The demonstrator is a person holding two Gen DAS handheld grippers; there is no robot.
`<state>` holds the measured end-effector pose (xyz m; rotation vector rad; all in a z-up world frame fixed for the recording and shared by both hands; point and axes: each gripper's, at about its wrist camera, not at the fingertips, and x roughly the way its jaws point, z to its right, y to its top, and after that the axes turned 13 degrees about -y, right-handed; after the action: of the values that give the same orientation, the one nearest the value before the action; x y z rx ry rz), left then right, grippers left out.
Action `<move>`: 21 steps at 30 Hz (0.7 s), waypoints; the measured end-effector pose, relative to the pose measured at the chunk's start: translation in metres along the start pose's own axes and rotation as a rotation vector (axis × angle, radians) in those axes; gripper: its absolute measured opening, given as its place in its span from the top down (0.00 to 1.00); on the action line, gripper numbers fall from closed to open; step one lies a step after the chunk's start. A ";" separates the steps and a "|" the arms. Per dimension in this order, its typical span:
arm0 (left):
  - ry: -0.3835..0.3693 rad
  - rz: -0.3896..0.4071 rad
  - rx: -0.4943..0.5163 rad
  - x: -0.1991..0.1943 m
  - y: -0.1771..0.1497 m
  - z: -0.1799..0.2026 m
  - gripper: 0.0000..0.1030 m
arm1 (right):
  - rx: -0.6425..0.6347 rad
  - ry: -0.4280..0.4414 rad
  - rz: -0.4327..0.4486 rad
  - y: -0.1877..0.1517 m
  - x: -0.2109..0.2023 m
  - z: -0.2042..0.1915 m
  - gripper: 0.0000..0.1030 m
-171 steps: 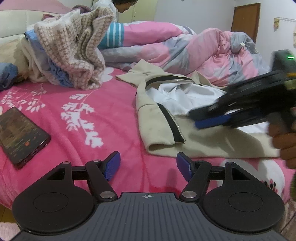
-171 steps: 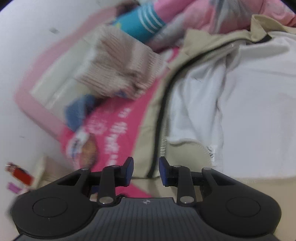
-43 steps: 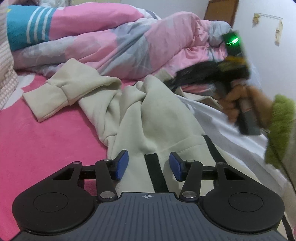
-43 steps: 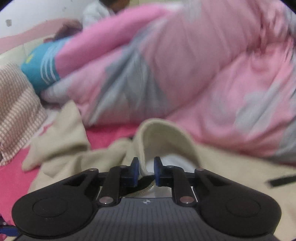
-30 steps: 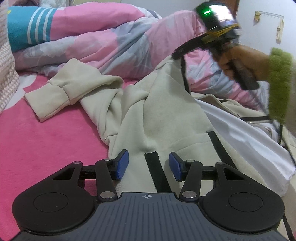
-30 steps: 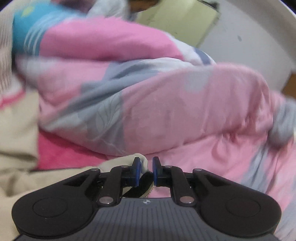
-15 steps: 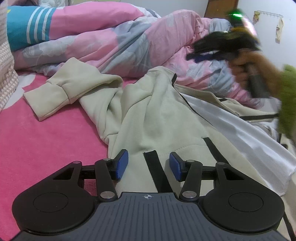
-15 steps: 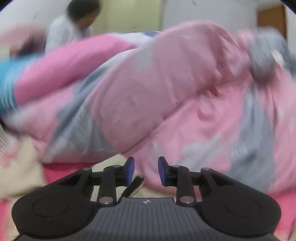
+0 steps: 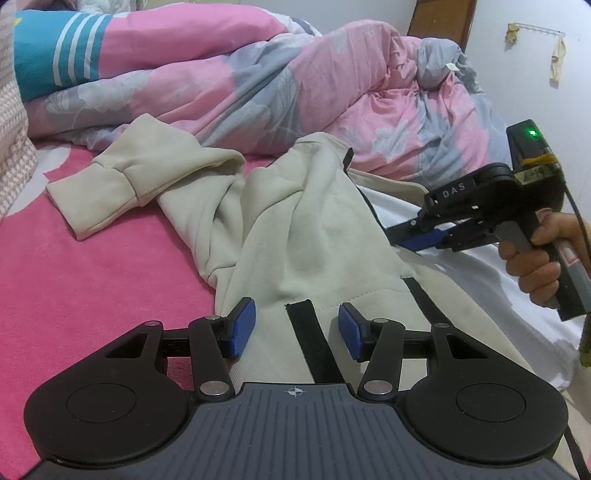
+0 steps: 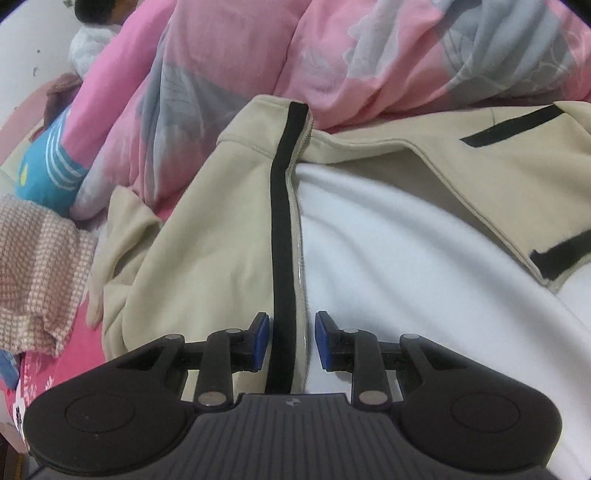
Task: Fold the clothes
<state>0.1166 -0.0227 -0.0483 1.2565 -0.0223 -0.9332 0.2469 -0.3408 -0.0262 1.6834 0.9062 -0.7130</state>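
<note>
A beige zip jacket (image 9: 306, 229) with black trim and white lining (image 10: 406, 258) lies spread on the pink bed sheet (image 9: 92, 280). One sleeve (image 9: 122, 184) trails to the left. My left gripper (image 9: 297, 326) hovers open over the jacket's hem, with a short black strip (image 9: 306, 332) between its fingers. My right gripper (image 10: 291, 341) is open too, straddling the black zip band (image 10: 282, 221) of the left front panel without closing on it. In the left wrist view the right gripper (image 9: 404, 236) comes in from the right, held by a hand (image 9: 535, 258), low over the lining.
A bunched pink and grey duvet (image 9: 295, 85) runs along the far side of the bed. A pink-and-white knitted garment (image 10: 33, 266) lies at the left, beside a teal striped cloth (image 9: 55, 55). A person (image 10: 96, 22) sits far behind. White wall and a door (image 9: 443, 18) are at the right.
The right gripper held the jacket's front edge up a second ago, let it go, and has dropped low over the zip band, open. The panel has fallen flat. The left gripper has stayed put.
</note>
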 end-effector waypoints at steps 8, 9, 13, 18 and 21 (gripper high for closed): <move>-0.003 0.002 -0.002 -0.001 0.000 -0.001 0.51 | 0.120 0.065 0.017 0.007 0.012 0.017 0.75; -0.003 0.002 -0.002 -0.001 -0.001 0.000 0.51 | 0.126 0.075 0.015 0.007 0.014 0.018 0.74; -0.005 0.003 -0.004 -0.001 -0.001 -0.001 0.51 | 0.107 0.067 0.029 0.007 0.015 0.014 0.79; -0.006 0.005 -0.003 -0.002 -0.001 -0.001 0.50 | -0.004 -0.007 0.166 0.001 -0.008 -0.009 0.95; -0.006 0.004 0.000 -0.001 -0.001 -0.001 0.50 | -0.170 -0.155 0.281 -0.006 -0.024 -0.034 0.95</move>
<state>0.1157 -0.0215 -0.0486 1.2535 -0.0289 -0.9335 0.2294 -0.3129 -0.0001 1.5413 0.5898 -0.5509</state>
